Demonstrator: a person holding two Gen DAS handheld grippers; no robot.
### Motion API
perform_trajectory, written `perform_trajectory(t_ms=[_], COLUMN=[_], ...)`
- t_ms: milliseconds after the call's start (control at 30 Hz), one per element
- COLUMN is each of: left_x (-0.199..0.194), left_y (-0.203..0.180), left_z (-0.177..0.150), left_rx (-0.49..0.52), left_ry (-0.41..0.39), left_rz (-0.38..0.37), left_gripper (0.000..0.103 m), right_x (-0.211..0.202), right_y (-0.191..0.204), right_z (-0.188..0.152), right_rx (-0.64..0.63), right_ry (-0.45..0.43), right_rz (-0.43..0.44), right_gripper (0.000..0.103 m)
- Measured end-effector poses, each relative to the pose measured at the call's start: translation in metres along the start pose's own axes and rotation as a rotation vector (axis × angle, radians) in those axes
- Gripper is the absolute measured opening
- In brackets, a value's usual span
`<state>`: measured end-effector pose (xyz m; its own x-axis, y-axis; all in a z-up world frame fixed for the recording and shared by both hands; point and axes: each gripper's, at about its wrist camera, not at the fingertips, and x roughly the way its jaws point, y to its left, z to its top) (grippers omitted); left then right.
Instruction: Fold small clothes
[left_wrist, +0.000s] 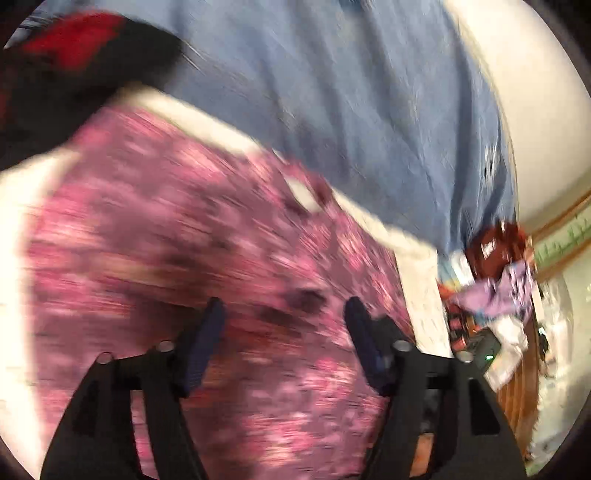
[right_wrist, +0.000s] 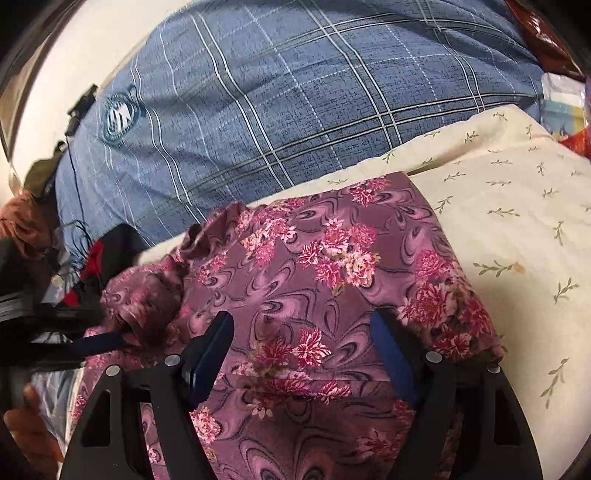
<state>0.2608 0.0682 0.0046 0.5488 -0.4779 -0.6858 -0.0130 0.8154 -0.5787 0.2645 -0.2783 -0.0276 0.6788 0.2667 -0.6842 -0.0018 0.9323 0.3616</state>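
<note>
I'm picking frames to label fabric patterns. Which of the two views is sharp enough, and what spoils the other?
Right wrist view: sharp; the flowers on the purple floral garment and the checks on the blue plaid cloth read clearly, with fisheye bending at the edges. Left wrist view: heavy motion blur smears the same garment into pink streaks; only the left gripper itself stays crisp.
</note>
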Motion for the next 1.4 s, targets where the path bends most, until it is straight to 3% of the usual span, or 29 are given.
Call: perform_trajectory(t_ms=[100,200,267,367,500,633,667,700,733,767,900,967,1033,1100,1200,1333,1400], left_x=[-0.013,0.000,0.006,0.010,0.008,0.010,0.010,0.011,0.011,0.010,0.012,0.017,0.025,0.028,0.029,0.031,0.031], left_y=[0.027,0.055,0.070,0.073,0.083,0.082,0.081,0.080,0.079,0.079,0.072,0.069,0.066,0.058,0.048,0.050,0.053], left_z=[0.001,0.004,0.006,0.005,0.005,0.005,0.005,0.005,0.005,0.005,0.005,0.004,0.003,0.000,-0.001,0.001,0.003], left_rx=[-0.042,-0.170,-0.235,-0.243,-0.272,-0.254,-0.250,-0.244,-0.236,-0.227,-0.198,-0.198,-0.195,-0.164,-0.118,-0.115,-0.119], left_ry=[-0.071,-0.026,0.005,0.000,0.002,-0.001,0.000,-0.003,-0.005,-0.008,-0.009,0.007,0.036,0.042,0.029,0.026,0.025], left_rz=[0.046,-0.035,-0.085,-0.050,-0.074,-0.054,-0.049,-0.043,-0.038,-0.033,-0.023,-0.039,-0.060,-0.043,-0.009,0.000,-0.003], left_gripper=[0.076,0.076,0.076,0.076,0.076,0.076,0.076,0.076,0.076,0.076,0.076,0.076,0.076,0.076,0.081,0.081,0.081], right_x=[-0.008,-0.009,-0.005,0.009,0.033,0.054,0.057,0.058,0.057,0.054,0.017,0.006,0.006,0.011,0.007,0.008,0.009], right_y=[0.024,0.069,0.103,0.147,0.169,0.184,0.189,0.194,0.195,0.191,0.127,0.079,0.019,-0.010,-0.013,0.020,0.033], right_z=[0.007,0.011,0.007,-0.009,-0.019,-0.017,-0.019,-0.020,-0.018,-0.011,0.030,0.042,0.040,0.032,0.022,0.023,0.027], right_rx=[-0.021,-0.140,-0.297,-0.542,-0.667,-0.720,-0.758,-0.792,-0.785,-0.731,-0.306,-0.075,0.161,0.253,0.192,-0.054,-0.142], right_ry=[0.004,0.012,0.013,0.029,0.035,0.033,0.016,0.007,0.024,0.033,-0.019,-0.023,0.026,0.095,0.100,0.056,0.036], right_rz=[0.079,0.113,0.084,0.016,-0.086,-0.122,-0.137,-0.131,-0.104,-0.064,0.087,0.112,0.137,0.129,0.072,-0.066,-0.080], right_gripper=[0.079,0.079,0.079,0.079,0.077,0.074,0.058,0.016,0.004,0.003,0.004,0.004,0.013,0.024,0.035,0.047,0.049])
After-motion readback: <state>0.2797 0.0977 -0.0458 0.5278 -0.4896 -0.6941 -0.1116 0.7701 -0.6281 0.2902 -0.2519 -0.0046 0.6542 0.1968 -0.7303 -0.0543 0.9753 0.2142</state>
